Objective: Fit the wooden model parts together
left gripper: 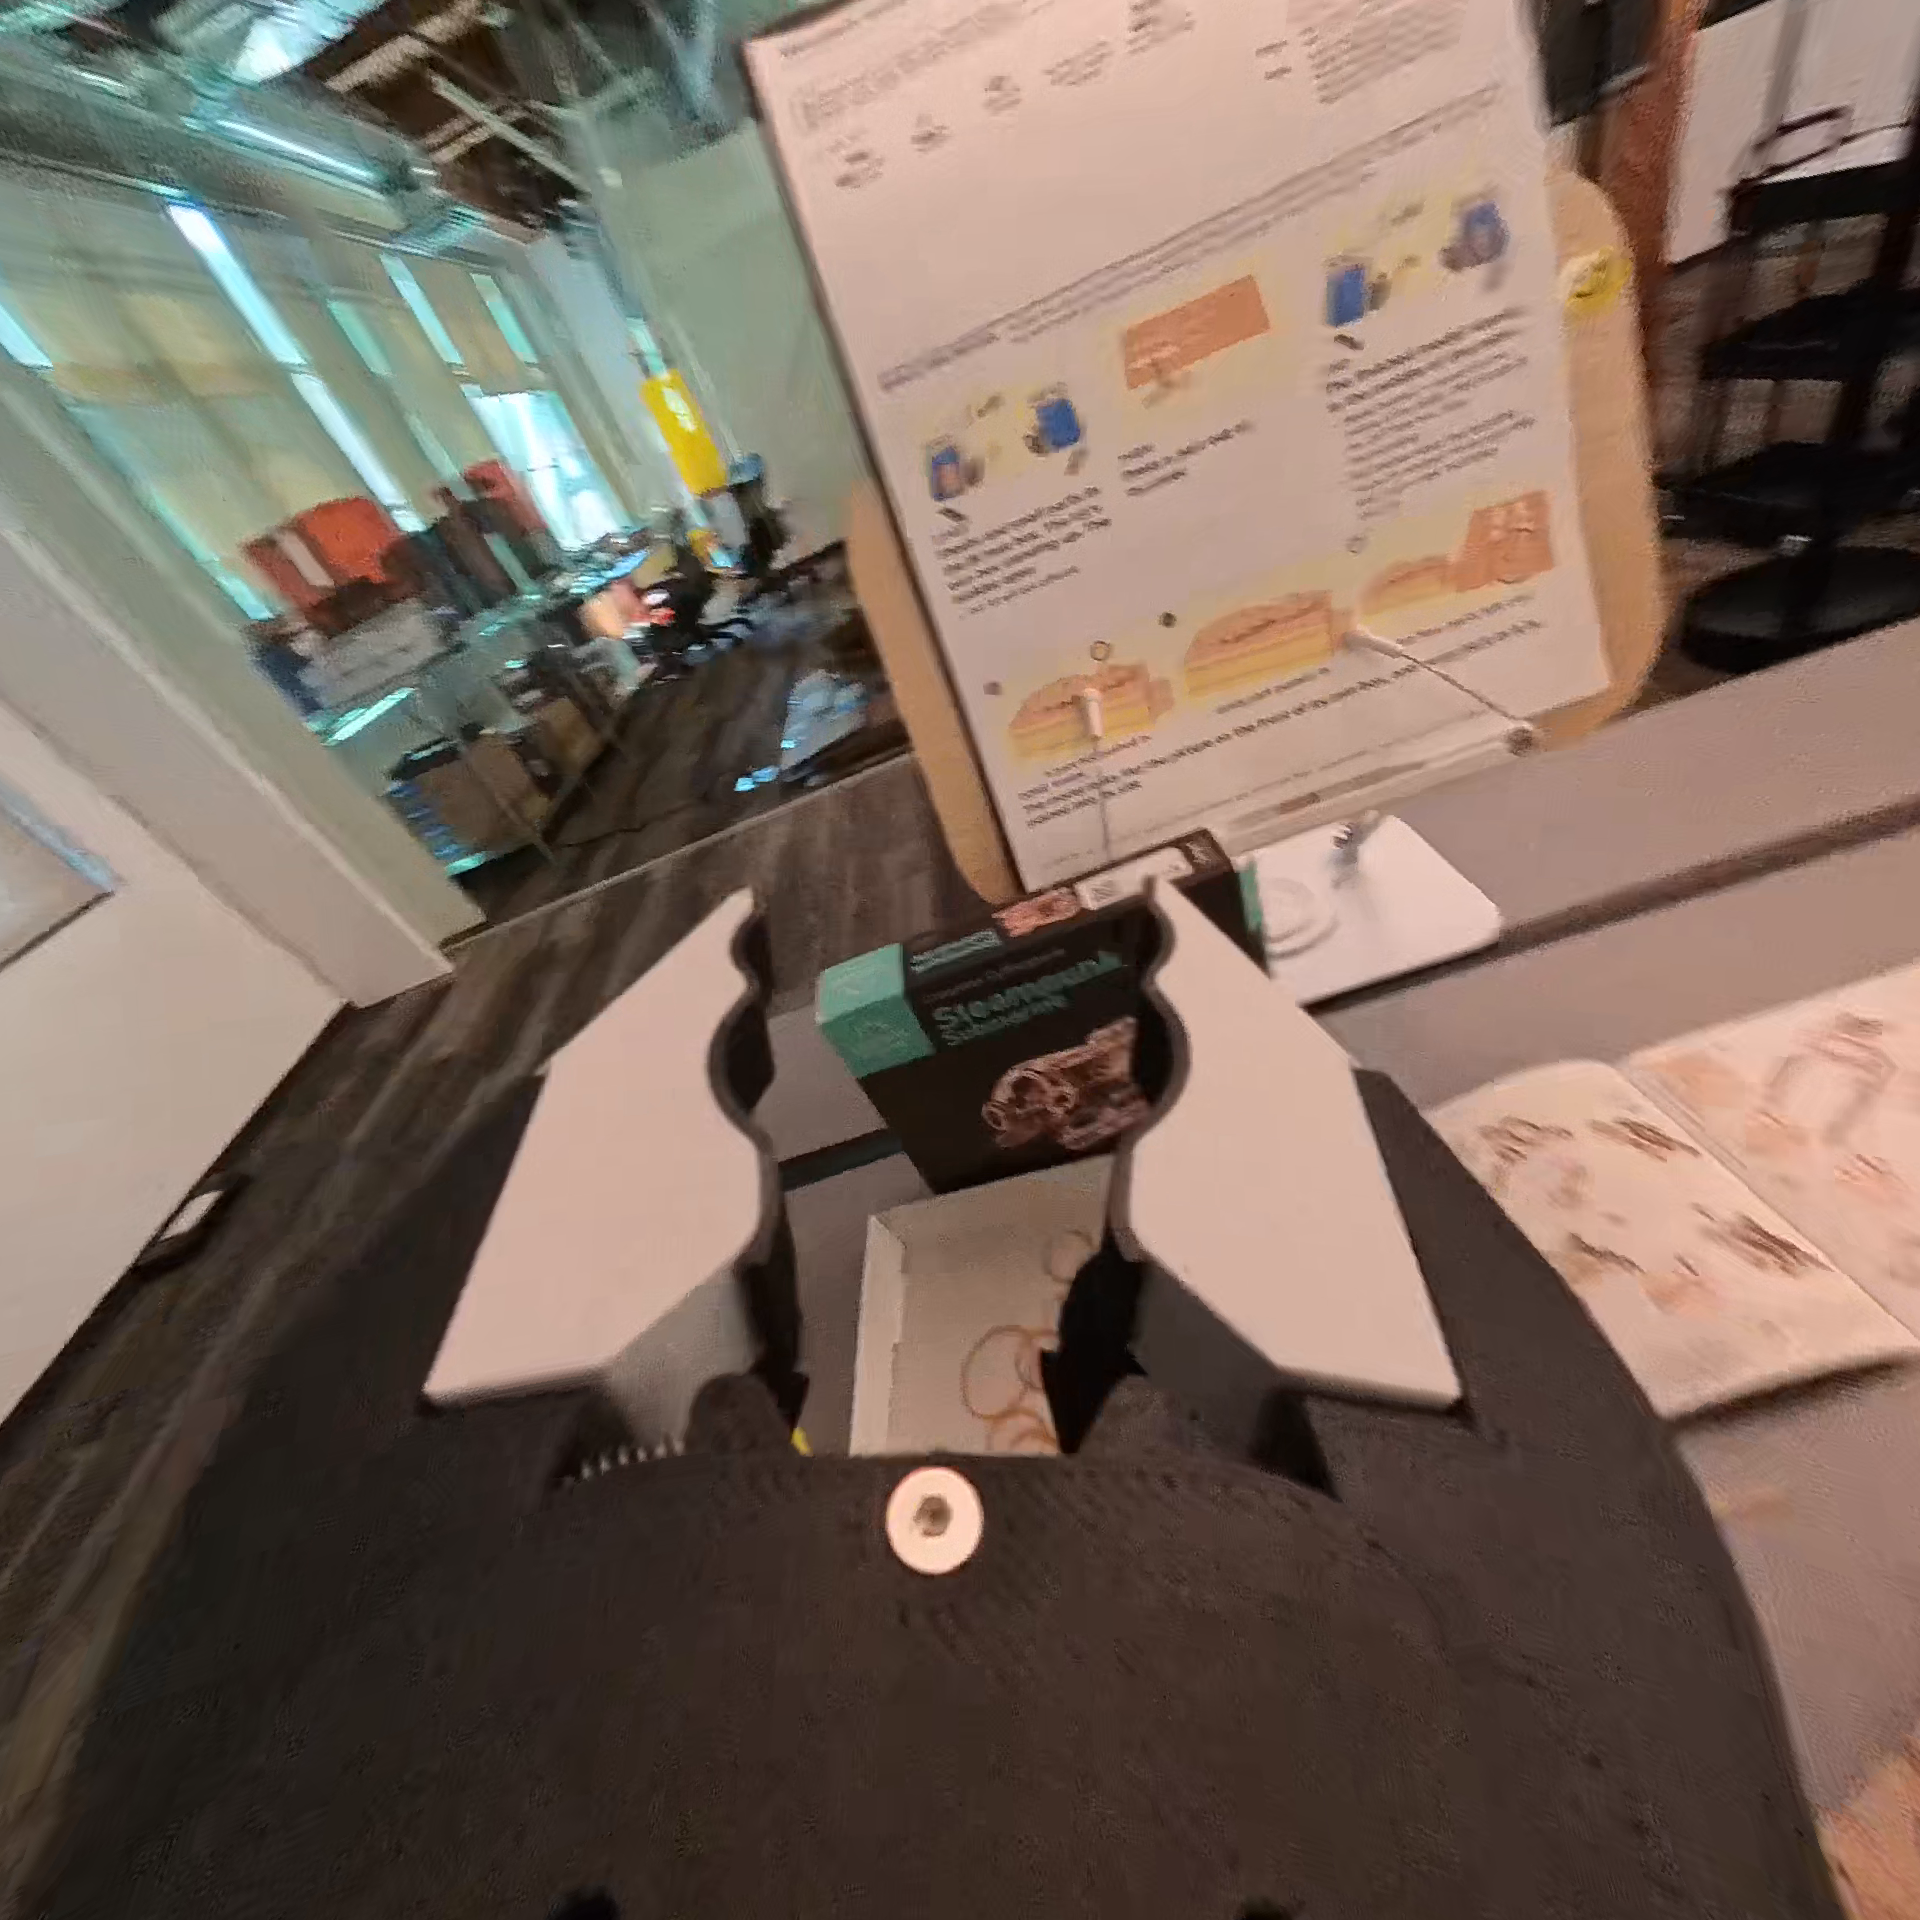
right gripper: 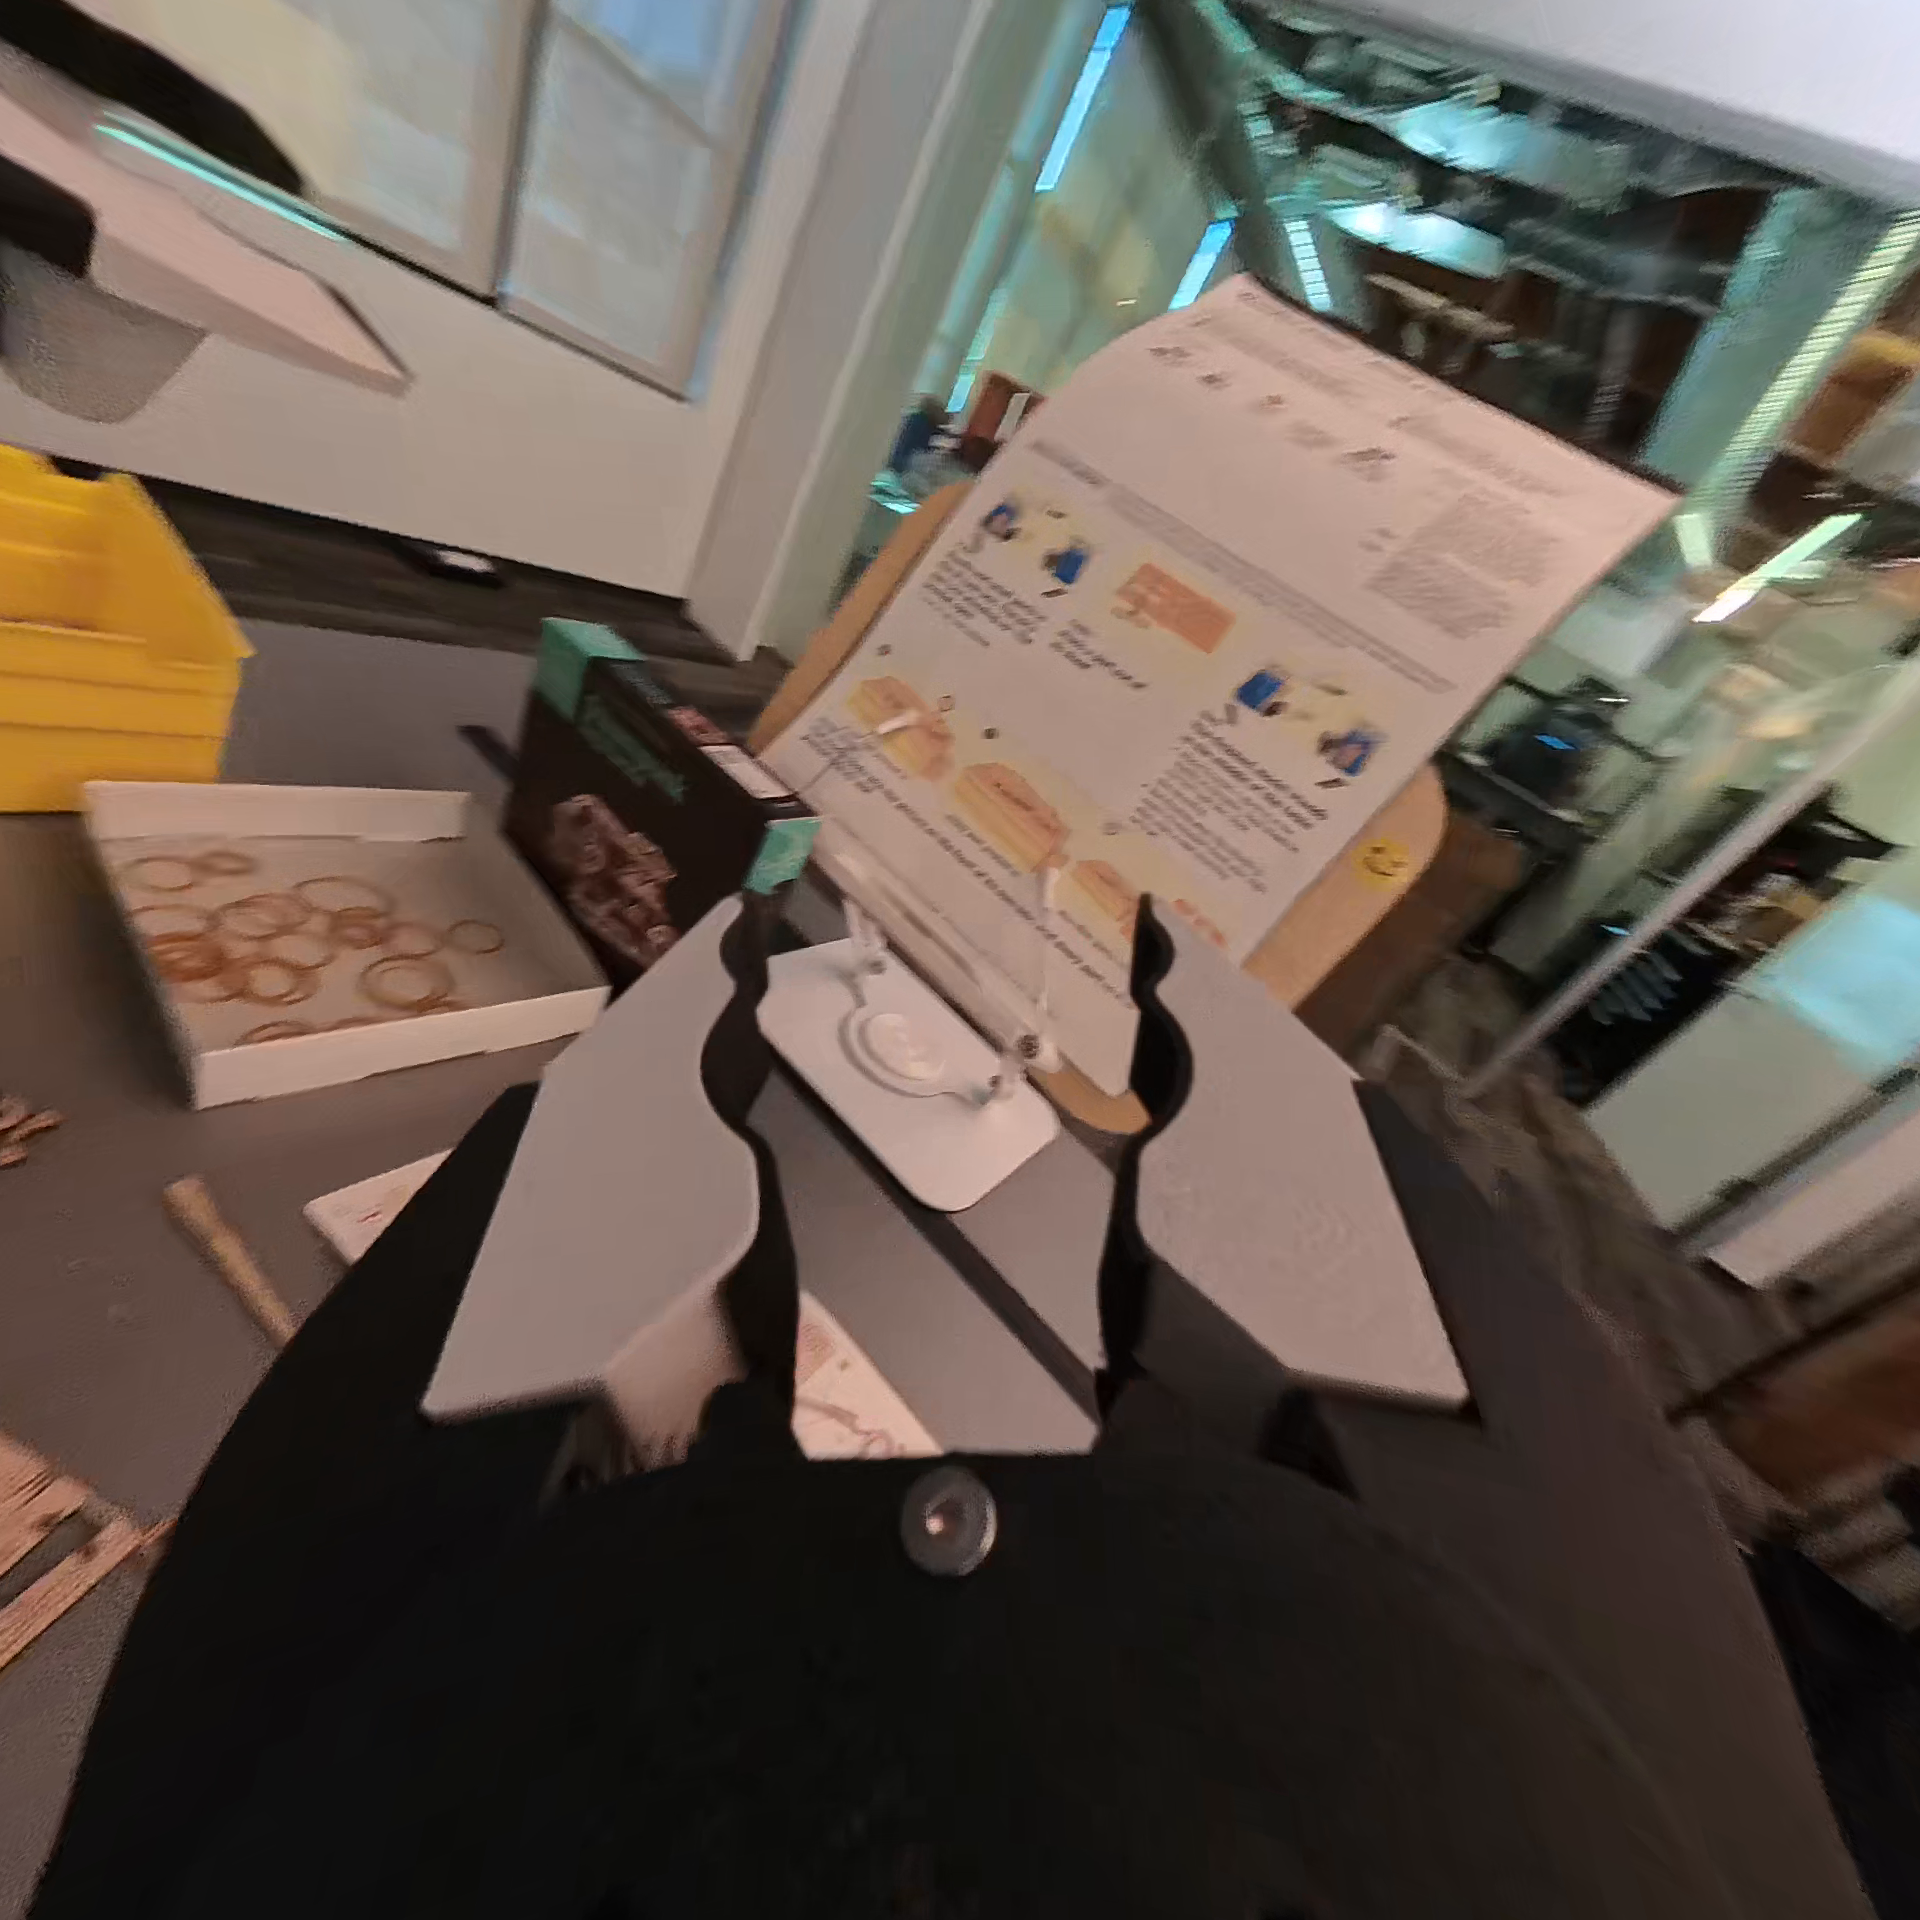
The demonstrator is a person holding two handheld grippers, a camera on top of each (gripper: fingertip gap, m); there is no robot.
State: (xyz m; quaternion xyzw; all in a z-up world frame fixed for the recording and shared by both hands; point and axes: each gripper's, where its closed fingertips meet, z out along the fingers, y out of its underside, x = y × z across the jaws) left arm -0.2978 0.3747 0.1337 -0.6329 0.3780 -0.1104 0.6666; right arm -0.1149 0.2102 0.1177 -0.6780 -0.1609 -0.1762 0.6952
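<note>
- Both hand-held grippers, left (left gripper: 951,1049) and right (right gripper: 940,1039), hang spread apart, holding nothing.
- Wooden model parts: a laser-cut sheet (right gripper: 47,1538) lies flat on the worktop (right gripper: 395,707), bottom left of the right view. Probably light, thin, snappy; pinch edges.
- Nearby: ring tray (right gripper: 343,1049), kit box (right gripper: 634,821), instruction stand (right gripper: 1195,665). Worktop edge is close ahead.

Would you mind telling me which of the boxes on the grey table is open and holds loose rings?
The shallow white cardboard tray, left of the upright black-and-teal box, which is closed; the yellow bin shows no rings.
</note>
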